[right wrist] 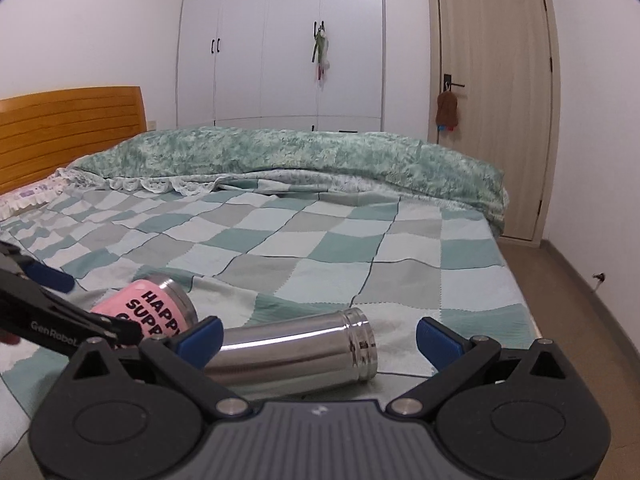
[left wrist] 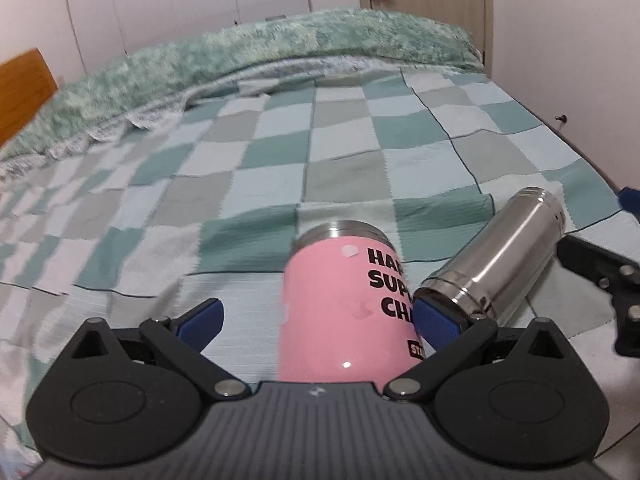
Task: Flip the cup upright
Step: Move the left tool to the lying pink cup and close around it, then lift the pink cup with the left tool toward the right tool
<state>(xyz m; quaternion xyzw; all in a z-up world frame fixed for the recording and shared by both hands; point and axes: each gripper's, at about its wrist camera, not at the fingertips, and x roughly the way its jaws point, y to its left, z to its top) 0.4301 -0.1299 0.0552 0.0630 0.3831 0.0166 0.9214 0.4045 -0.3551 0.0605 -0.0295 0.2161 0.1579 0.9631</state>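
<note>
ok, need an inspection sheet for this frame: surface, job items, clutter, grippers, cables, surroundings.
Surface: bed with a checked green and grey cover, rumpled near the cups.
Job's things: pink cup and steel cup, both lying on their sides, side by side; whether they touch is unclear.
Clutter: mottled green duvet bunched along the far side.
Grippers: left gripper open, pink cup between its fingers; right gripper open, steel cup between its fingers.
Cables: small dark fitting low on the wall; cannot tell if a cable.
Surroundings: white wardrobe, wooden headboard, door shut, brown item hanging from its handle.
</note>
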